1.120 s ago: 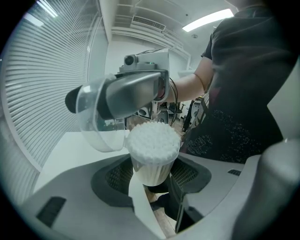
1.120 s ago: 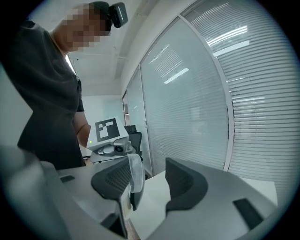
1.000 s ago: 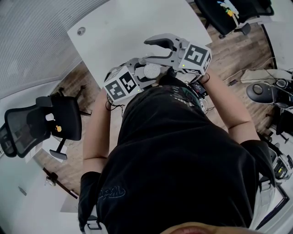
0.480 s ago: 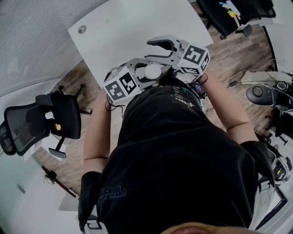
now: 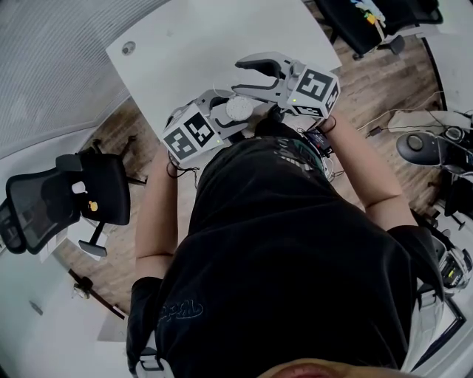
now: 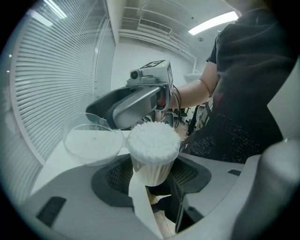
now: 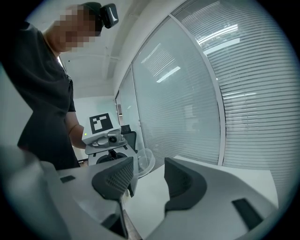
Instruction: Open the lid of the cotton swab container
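Note:
The cotton swab container (image 6: 151, 166) is a small clear cup packed with white swabs (image 6: 153, 139). My left gripper (image 6: 153, 180) is shut on its sides and holds it upright. Its clear round lid (image 6: 91, 140) hangs open to the left, still joined at the rim. In the head view the container (image 5: 239, 109) shows just in front of the person's chest, at the near edge of the white table (image 5: 199, 44). My right gripper (image 5: 248, 77) hovers just beyond it, open with nothing between its jaws (image 7: 147, 176); from there I see the left gripper (image 7: 106, 139) and the lid (image 7: 146, 161).
A black office chair (image 5: 66, 199) stands on the wood floor at the left, another (image 5: 373, 22) at the top right. Cables and dark equipment (image 5: 432, 148) lie on the floor at the right. Blinds and glass walls (image 7: 201, 93) run along the table's far side.
Both grippers have drifted slightly up and left over the table edge. The left one still holds the container and the right one stays open.

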